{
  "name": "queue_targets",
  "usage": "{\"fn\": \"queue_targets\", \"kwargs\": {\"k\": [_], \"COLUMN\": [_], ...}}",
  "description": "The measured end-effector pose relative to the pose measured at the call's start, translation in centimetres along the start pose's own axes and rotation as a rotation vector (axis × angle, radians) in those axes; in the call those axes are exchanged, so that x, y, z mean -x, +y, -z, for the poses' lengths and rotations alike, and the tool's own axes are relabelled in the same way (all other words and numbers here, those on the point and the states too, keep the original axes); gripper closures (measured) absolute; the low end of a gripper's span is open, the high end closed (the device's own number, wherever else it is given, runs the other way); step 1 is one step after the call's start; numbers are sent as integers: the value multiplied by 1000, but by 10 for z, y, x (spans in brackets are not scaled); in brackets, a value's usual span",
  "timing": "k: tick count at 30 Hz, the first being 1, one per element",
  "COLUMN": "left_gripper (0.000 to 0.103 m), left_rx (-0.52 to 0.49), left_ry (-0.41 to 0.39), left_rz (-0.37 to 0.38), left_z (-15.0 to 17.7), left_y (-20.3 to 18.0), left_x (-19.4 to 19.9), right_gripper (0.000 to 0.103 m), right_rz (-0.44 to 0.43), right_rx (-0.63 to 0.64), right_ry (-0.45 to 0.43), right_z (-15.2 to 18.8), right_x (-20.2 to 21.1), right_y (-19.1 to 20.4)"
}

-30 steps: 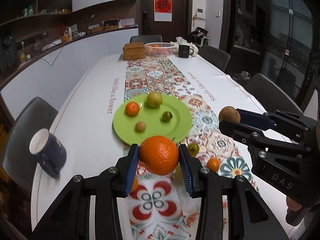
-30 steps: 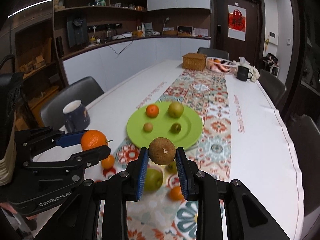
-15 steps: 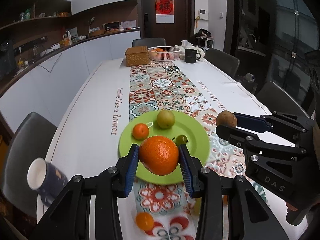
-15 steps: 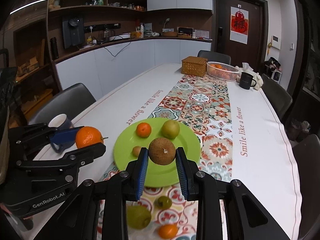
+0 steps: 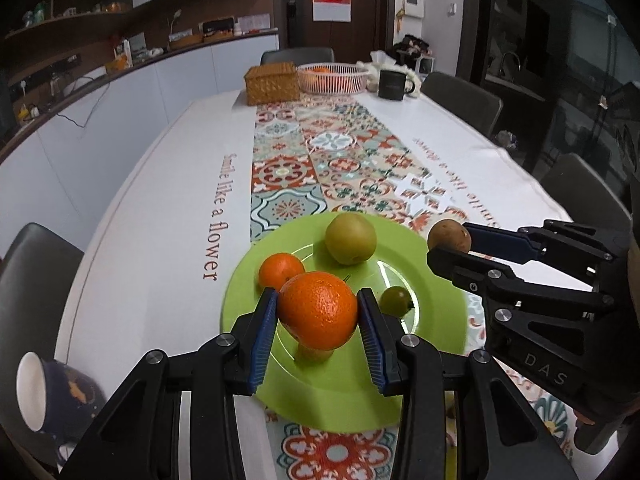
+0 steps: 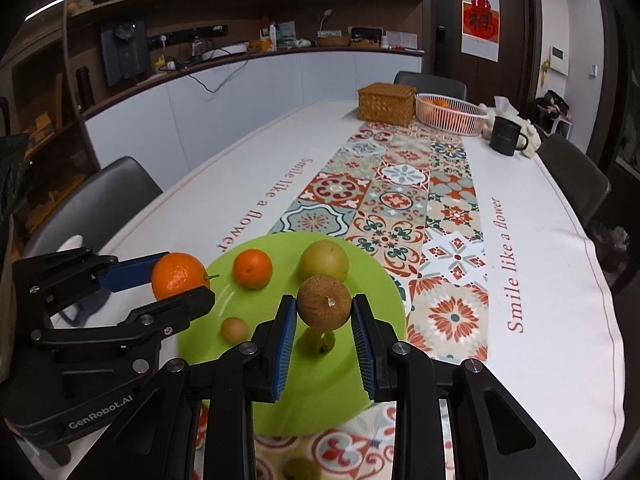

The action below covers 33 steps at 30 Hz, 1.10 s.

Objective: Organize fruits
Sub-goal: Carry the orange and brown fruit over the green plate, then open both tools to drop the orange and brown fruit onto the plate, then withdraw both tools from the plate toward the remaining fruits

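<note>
Two hand-held black grippers with blue ribbed pads hover side by side above a round lime-green plate [image 5: 436, 340] on a long white dining table [image 6: 552, 264] with a patterned tile-print runner [image 6: 400, 196] down its middle. The left gripper [image 5: 318, 312] is clamped on a large bright orange [image 5: 318, 310], its pads pressed against both sides of the fruit, which hangs above the near left part of the plate. The right gripper [image 6: 324, 308] is closed around a rough brown round fruit [image 6: 324, 307] with a short stem, held over the plate's near centre. On the plate lie a small tangerine [image 6: 253, 269] at the left, a yellow-green pear-like fruit [image 6: 325, 261] at the far side, a small green fruit [image 5: 395, 300] beneath the right gripper, and a small tan-brown fruit [image 6: 235, 329] near the left rim. Another greenish fruit [image 6: 301, 469] lies blurred on the runner in front of the plate, at the bottom edge of the right wrist view. A dark blue mug with a white interior [image 5: 52, 392] stands at the table's near left edge, well apart from the plate. At the far end of the table sit a woven wicker box [image 6: 386, 105], a white wire basket holding oranges [image 6: 450, 114], and a black mug [image 6: 507, 136]. Dark chairs [image 6: 104, 196] line the table's sides.
</note>
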<state>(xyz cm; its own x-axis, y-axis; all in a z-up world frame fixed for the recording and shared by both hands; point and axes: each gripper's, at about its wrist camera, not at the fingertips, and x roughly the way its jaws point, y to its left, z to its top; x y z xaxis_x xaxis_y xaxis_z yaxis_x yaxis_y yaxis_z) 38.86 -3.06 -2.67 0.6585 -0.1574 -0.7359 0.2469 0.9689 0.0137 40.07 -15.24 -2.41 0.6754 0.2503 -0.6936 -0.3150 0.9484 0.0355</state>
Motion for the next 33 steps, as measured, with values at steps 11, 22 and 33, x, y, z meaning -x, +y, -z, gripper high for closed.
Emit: {"fn": "queue_targets", "kwargs": {"k": [11, 22, 33], "left_gripper": [63, 49, 39], "left_rx": [-12, -27, 17], "left_ry": [63, 25, -57], "left_rz": [-2, -51, -48], "left_z": [2, 3, 17], "left_y": [0, -2, -9], "left_x": [-32, -12, 54], "right_gripper": [74, 65, 49], "right_rz": [-12, 5, 33], "right_rx": [-3, -27, -23], "right_ry": [58, 39, -55], "right_z": [4, 8, 21], "right_x": [-34, -28, 42], "right_y": [-6, -13, -4]}}
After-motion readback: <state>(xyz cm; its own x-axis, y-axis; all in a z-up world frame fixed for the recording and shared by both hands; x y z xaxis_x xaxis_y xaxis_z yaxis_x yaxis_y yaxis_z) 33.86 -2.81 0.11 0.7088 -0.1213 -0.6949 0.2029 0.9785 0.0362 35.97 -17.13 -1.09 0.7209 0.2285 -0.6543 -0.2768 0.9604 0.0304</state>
